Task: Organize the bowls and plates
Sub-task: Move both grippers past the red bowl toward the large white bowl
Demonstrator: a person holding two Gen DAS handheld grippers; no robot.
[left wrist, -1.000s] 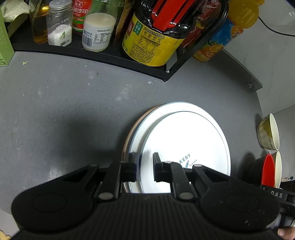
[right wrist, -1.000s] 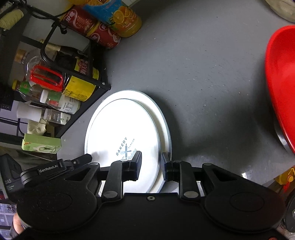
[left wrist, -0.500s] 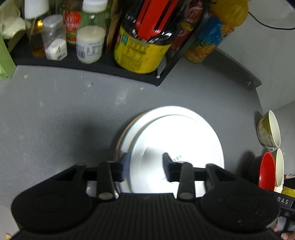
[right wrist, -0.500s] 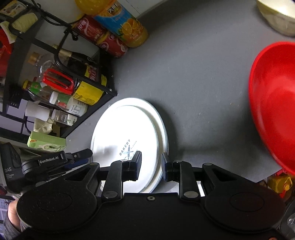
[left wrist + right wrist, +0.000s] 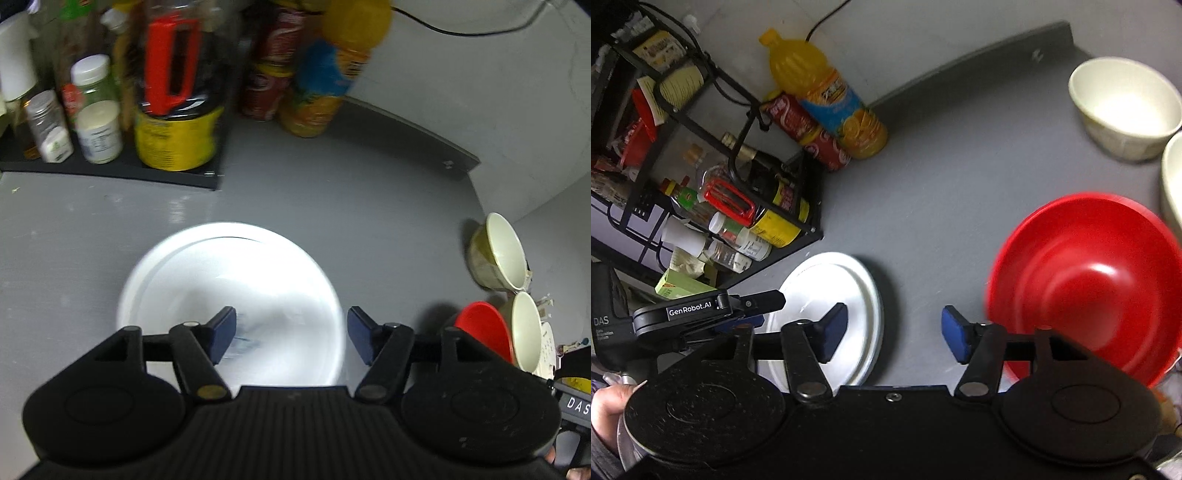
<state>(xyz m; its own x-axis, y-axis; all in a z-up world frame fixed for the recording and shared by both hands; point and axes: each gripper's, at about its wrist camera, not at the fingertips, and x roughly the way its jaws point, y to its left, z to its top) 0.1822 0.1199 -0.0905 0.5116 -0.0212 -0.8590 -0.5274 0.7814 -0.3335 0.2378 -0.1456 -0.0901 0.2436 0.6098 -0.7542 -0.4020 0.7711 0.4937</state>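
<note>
A stack of white plates (image 5: 229,291) lies flat on the grey counter (image 5: 332,192). My left gripper (image 5: 291,334) hovers above its near edge, jaws opening, nothing between them. In the right wrist view the same plates (image 5: 846,295) lie at lower left, and my right gripper (image 5: 893,334) hangs over bare counter just right of them, jaws opening and empty. A red bowl (image 5: 1086,284) sits to its right, with a cream bowl (image 5: 1126,107) behind and a second cream bowl (image 5: 1172,184) at the frame edge. The left wrist view shows these bowls (image 5: 498,254) at far right.
A black rack (image 5: 713,192) of bottles and jars stands at the back left, its tray (image 5: 110,170) close behind the plates. An orange juice bottle (image 5: 827,96) and red cans (image 5: 809,129) stand beside it. The counter's raised back edge (image 5: 424,136) curves behind. A hand (image 5: 607,402) grips the left device.
Both grippers have let go of the top plate's rim, opened wide and risen away from it. The plates look smaller and farther; the red and cream bowls have come into fuller view.
</note>
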